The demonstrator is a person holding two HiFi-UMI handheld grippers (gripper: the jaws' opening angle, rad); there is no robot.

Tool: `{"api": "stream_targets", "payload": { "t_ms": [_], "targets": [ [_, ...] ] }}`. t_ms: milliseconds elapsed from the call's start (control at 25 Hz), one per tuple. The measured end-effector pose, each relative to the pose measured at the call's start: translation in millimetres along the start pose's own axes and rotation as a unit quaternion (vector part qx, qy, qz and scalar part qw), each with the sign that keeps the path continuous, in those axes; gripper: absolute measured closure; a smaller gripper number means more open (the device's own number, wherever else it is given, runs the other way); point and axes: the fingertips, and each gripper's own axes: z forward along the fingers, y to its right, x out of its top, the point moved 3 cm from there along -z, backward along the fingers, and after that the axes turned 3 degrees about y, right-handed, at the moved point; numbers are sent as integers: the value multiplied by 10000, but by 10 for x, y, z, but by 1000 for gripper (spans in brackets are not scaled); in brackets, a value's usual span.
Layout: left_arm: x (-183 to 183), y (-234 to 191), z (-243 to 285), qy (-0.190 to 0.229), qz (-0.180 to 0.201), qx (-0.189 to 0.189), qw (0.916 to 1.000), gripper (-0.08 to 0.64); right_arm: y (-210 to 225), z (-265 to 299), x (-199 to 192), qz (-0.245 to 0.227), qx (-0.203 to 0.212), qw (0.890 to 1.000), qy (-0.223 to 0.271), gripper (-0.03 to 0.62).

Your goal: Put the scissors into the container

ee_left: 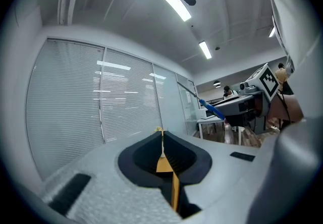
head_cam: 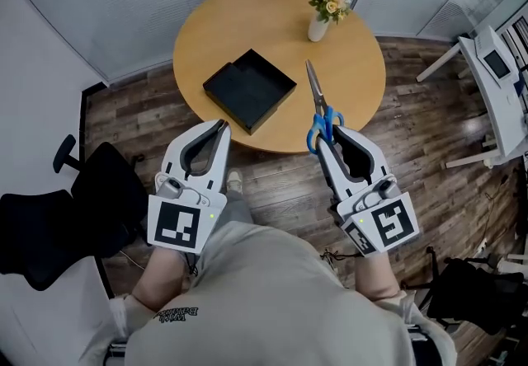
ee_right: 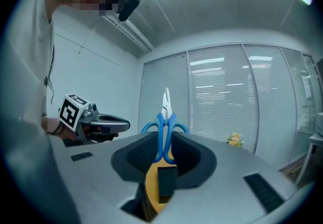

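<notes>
I see blue-handled scissors (head_cam: 318, 105), blades closed, clamped by the handles in the right gripper (head_cam: 327, 135) jaws. The black square container (head_cam: 249, 89) sits open on the tabletop (head_cam: 346, 68).

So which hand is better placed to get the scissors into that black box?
Right. The right hand-held gripper holds the scissors by their blue handles, blades pointing forward, just right of the black container. The left hand-held gripper is shut and empty.

Scissors (head_cam: 317, 100) handle loops partly hidden in right tool (head_cam: 328, 135), chair (head_cam: 49, 228) cut off left
</notes>
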Motion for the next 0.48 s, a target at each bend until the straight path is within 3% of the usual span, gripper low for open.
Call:
{"api": "stream_targets", "payload": {
  "t_ms": [480],
  "targets": [
    [-133,-900,771,-85,-113,-161,9998,531,380,1102,11,142,-37,9997,-178,499]
  ]
}}
